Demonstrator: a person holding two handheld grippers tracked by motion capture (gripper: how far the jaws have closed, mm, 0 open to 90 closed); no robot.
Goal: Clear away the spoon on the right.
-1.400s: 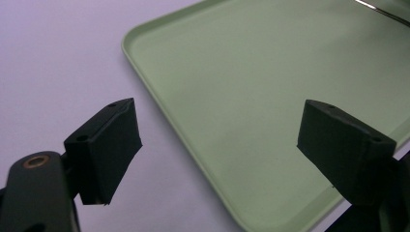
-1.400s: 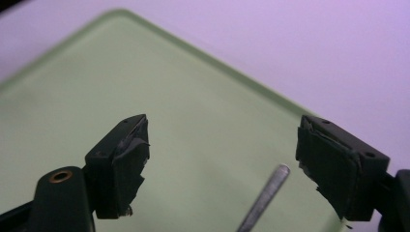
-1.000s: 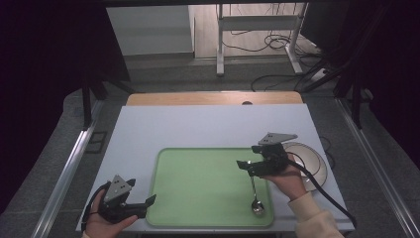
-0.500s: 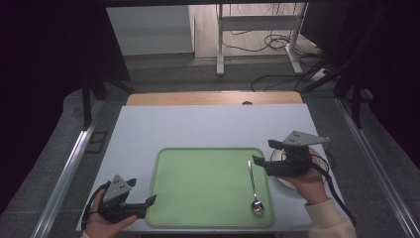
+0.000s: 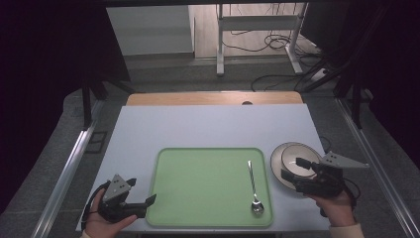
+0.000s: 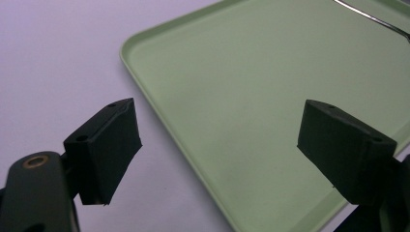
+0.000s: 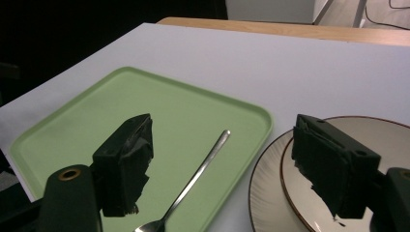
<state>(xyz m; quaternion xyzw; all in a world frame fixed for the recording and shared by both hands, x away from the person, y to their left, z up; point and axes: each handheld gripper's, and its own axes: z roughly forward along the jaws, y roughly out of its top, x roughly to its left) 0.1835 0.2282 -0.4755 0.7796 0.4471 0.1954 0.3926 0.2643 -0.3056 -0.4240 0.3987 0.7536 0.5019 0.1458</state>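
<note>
Your right gripper (image 5: 296, 171) has left the spoon (image 5: 254, 186) on the tray (image 5: 208, 218), sliding right over the plate (image 5: 280, 157). Its jaws stand spread and empty; the left gripper (image 5: 143, 204) too. The plate looks next.

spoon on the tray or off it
On it: the spoon lies flat inside the green tray, near its right edge, beside the plate.

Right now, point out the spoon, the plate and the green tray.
spoon (image 5: 252, 184): high view, middle of its handle.
plate (image 5: 276, 159): high view, its left rim, beside the tray.
green tray (image 5: 198, 188): high view, bare floor of the tray, left of the spoon.
</note>
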